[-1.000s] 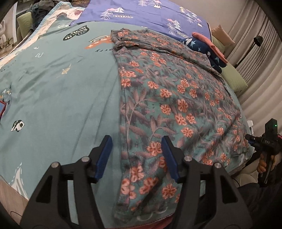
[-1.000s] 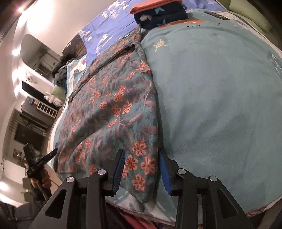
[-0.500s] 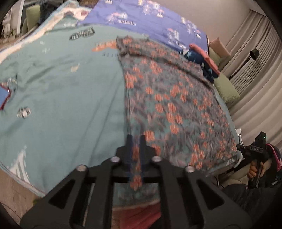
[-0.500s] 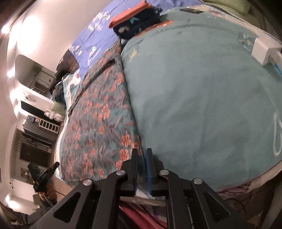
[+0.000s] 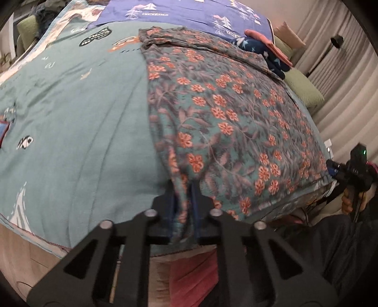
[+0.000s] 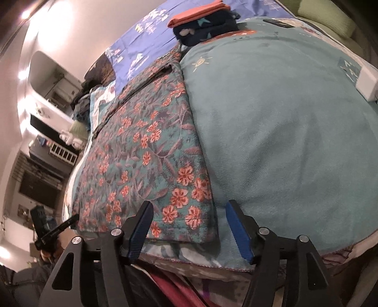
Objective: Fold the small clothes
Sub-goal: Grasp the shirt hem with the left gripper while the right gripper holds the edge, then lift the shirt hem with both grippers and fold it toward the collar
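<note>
A floral garment (image 5: 224,113) with orange flowers lies spread flat on the teal blanket (image 5: 70,118). My left gripper (image 5: 183,189) is shut on the garment's near left edge, and the cloth bunches up between its blue pads. In the right wrist view the same garment (image 6: 151,151) lies flat. My right gripper (image 6: 189,226) hovers over its near right corner, its jaws opening. The corner lies below and between the fingers, and the pads do not touch it. Each gripper shows small in the other's view: the right gripper (image 5: 354,170) in a hand, the left gripper (image 6: 54,231) at the far left.
A folded navy and coral stack (image 5: 267,52) (image 6: 205,26) sits at the garment's far end, on a purple-blue sheet (image 5: 189,11). A green pillow (image 5: 304,92) lies beyond the bed's right side. A white block (image 6: 368,82) rests on the blanket's right. The bed's edge runs just under both grippers.
My left gripper went from open to shut on the garment's edge. My right gripper shut on the near corner, then opened and let it drop flat.
</note>
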